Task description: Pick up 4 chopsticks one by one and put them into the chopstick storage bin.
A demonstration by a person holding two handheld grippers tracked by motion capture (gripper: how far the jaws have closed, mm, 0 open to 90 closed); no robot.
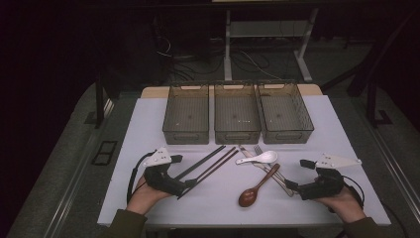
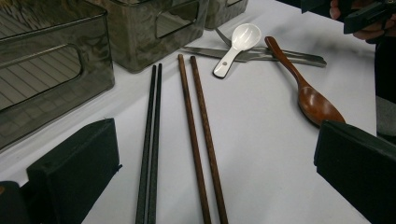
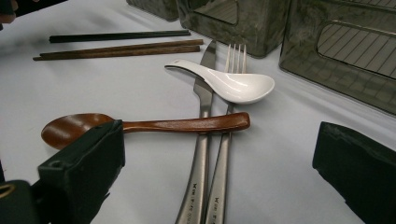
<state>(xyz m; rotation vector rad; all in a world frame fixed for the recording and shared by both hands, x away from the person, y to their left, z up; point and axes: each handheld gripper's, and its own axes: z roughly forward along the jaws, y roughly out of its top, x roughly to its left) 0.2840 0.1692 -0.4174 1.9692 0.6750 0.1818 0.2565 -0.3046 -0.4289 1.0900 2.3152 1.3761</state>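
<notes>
A white worktop [image 1: 148, 124] stands in a dark room; beyond its far edge are a grey floor, loose cables [image 1: 247, 62] and the pale legs of another table [image 1: 228, 44]. At the near left, the left hand-held gripper [image 1: 185, 171] rests on the worktop, jaws spread wide and holding nothing; the black chopsticks [image 2: 150, 140] and the brown chopsticks [image 2: 198, 135] lie between and ahead of its jaws. Along the far side sit three clear bins [image 1: 236, 116] in a row. In the middle lie a white spoon [image 1: 257, 158], a knife [image 3: 201, 154], a fork [image 3: 224, 158] and a wooden spoon [image 1: 257, 186] across them. At the near right, the right hand-held gripper [image 1: 296, 174] is likewise wide open and empty, close to the knife and fork.
</notes>
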